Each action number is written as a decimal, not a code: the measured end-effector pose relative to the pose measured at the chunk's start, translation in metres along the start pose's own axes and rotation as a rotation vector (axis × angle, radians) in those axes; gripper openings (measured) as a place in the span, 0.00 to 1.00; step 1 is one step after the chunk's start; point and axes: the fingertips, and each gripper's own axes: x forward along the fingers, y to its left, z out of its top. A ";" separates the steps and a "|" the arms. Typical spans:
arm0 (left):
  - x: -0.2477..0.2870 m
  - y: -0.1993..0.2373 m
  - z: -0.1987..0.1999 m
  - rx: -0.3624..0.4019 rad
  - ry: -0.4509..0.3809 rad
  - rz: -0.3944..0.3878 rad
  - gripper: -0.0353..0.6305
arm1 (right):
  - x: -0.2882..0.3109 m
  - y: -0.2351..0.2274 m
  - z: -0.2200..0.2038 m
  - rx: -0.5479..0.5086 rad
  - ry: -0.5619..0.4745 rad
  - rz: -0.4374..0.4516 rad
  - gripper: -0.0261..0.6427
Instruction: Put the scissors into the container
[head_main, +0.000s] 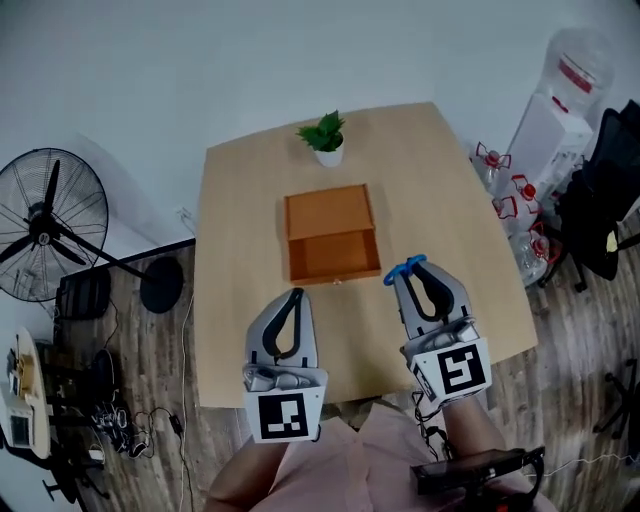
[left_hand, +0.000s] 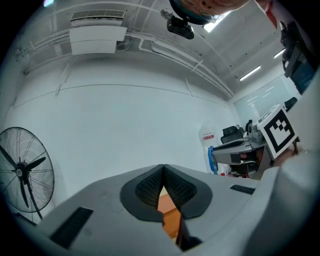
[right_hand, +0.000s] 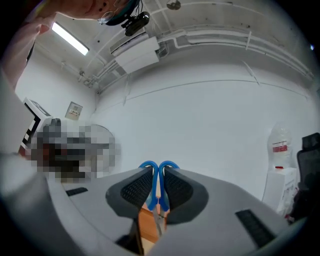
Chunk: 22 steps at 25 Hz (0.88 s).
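Scissors (head_main: 404, 268) are pinched in your right gripper (head_main: 416, 272), whose jaws are closed down to the width of the blue handles. In the right gripper view the two handle loops poke up past the tips, and the metal blades hang below the pads over an orange surface. Your left gripper (head_main: 294, 297) is closed pad to pad with nothing between, and hangs over the table (head_main: 240, 200) on the near side of the container (head_main: 335, 255). That open orange box lies just ahead of the right claw and to its left, with its near right corner close beside the claw's tip. It looks split into a far part and a near part, and the near part is the one within easy reach. Carry the right claw forward and left until the hanging blades are over the middle of that near part, not over its wall. Lower until the blade tips are inside the rim, and only then part the jaws. You hold the handles alone, so the blades may swing; move slowly and level. The potted plant (head_main: 325, 135) stands beyond the box's far end, well ahead of the claw, so there is no need to reach that far.
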 end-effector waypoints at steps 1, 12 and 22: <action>0.001 0.004 -0.003 -0.003 0.011 0.020 0.07 | 0.005 -0.003 -0.001 -0.001 0.002 0.013 0.15; 0.028 0.048 -0.033 -0.044 0.066 0.120 0.07 | 0.072 -0.003 -0.016 -0.028 0.053 0.104 0.15; 0.056 0.080 -0.057 -0.072 0.119 0.145 0.07 | 0.123 0.001 -0.039 -0.035 0.112 0.158 0.15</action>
